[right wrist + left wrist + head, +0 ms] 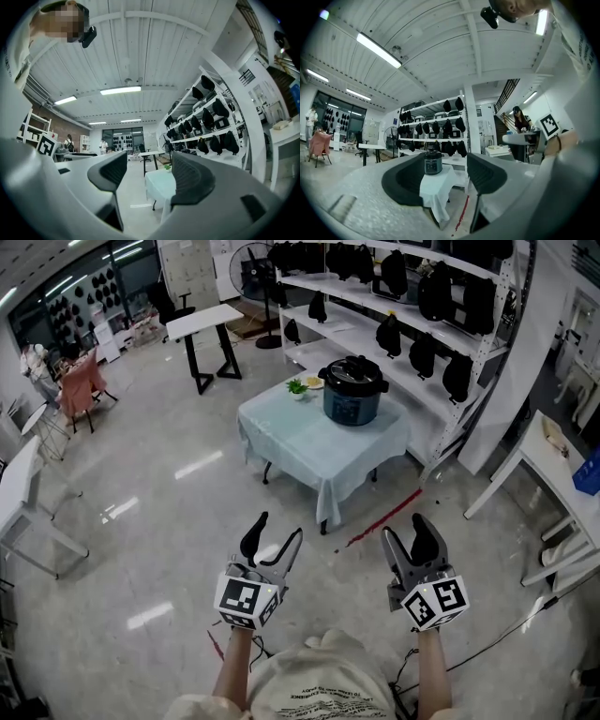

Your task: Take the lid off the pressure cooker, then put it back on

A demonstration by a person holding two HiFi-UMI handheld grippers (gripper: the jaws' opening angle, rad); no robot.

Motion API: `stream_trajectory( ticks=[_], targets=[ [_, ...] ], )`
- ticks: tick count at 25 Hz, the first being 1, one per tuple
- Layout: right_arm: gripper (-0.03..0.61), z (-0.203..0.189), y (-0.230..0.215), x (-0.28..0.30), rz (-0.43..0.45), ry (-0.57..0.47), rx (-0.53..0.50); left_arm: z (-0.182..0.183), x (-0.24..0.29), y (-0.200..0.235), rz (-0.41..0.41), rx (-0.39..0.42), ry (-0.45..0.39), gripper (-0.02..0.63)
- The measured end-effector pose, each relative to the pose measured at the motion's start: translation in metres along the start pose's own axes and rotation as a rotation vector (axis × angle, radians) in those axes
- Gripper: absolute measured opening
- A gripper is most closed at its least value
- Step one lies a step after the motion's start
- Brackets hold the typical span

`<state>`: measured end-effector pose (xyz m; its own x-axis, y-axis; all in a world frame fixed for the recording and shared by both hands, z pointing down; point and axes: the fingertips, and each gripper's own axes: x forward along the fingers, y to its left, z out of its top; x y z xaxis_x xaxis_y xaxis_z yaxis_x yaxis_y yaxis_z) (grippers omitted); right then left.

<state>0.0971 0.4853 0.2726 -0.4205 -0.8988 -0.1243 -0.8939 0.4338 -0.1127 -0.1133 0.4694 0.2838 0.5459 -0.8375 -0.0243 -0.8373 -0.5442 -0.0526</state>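
Note:
A dark blue pressure cooker (353,395) with its black lid (352,373) on stands on a small table under a pale cloth (319,446), well ahead of me. In the left gripper view the cooker (433,162) shows far off between the jaws. My left gripper (277,529) and right gripper (411,529) are both held low in front of the person, far from the table, each open with nothing between its fingers. In the right gripper view only a corner of the clothed table (159,183) shows between the jaws of the gripper (146,174).
A small green plant (297,387) and a yellow dish (314,382) sit on the table beside the cooker. White shelving (412,324) with dark bags stands behind it. A black-legged white table (204,322), a fan (255,268) and a red floor mark (384,517) are around.

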Motion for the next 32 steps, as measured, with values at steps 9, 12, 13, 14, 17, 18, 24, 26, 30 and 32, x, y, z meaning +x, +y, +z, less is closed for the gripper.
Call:
stream_trajectory(
  ticks=[9,12,13,14,17,18,24,26,30,32],
  targets=[
    [0.281,-0.009,-0.002,0.017,-0.022,0.03,-0.01,-0.012,0.011,0.018,-0.017,-0.012,0.024,0.268],
    [0.281,-0.013,-0.008,0.028,-0.034,0.04,-0.009,-0.018,0.023,0.023,-0.021,-0.009,0.038,0.268],
    [0.281,-0.015,-0.011,0.033,-0.039,0.044,-0.008,-0.02,0.028,0.027,-0.02,-0.01,0.04,0.268],
    [0.281,-0.017,-0.014,0.039,-0.039,0.048,-0.01,-0.022,0.033,0.031,-0.019,-0.012,0.04,0.268],
    [0.281,-0.023,-0.026,0.062,-0.029,0.049,-0.021,-0.027,0.054,0.045,-0.016,-0.014,0.041,0.268],
    [0.281,-0.025,-0.032,0.071,-0.029,0.045,-0.02,-0.028,0.062,0.05,-0.015,-0.012,0.039,0.268],
    [0.281,-0.032,-0.068,0.14,-0.037,0.041,0.0,-0.031,0.124,0.087,-0.018,0.004,0.045,0.268],
    [0.281,-0.028,-0.08,0.165,-0.033,0.038,0.003,-0.027,0.147,0.099,-0.015,0.008,0.045,0.268],
    [0.281,-0.023,-0.102,0.208,-0.024,0.027,0.005,-0.02,0.191,0.121,-0.018,0.012,0.038,0.268],
    [0.281,-0.025,-0.114,0.225,-0.03,0.036,0.007,-0.022,0.211,0.129,-0.024,0.009,0.041,0.268]
  ],
)
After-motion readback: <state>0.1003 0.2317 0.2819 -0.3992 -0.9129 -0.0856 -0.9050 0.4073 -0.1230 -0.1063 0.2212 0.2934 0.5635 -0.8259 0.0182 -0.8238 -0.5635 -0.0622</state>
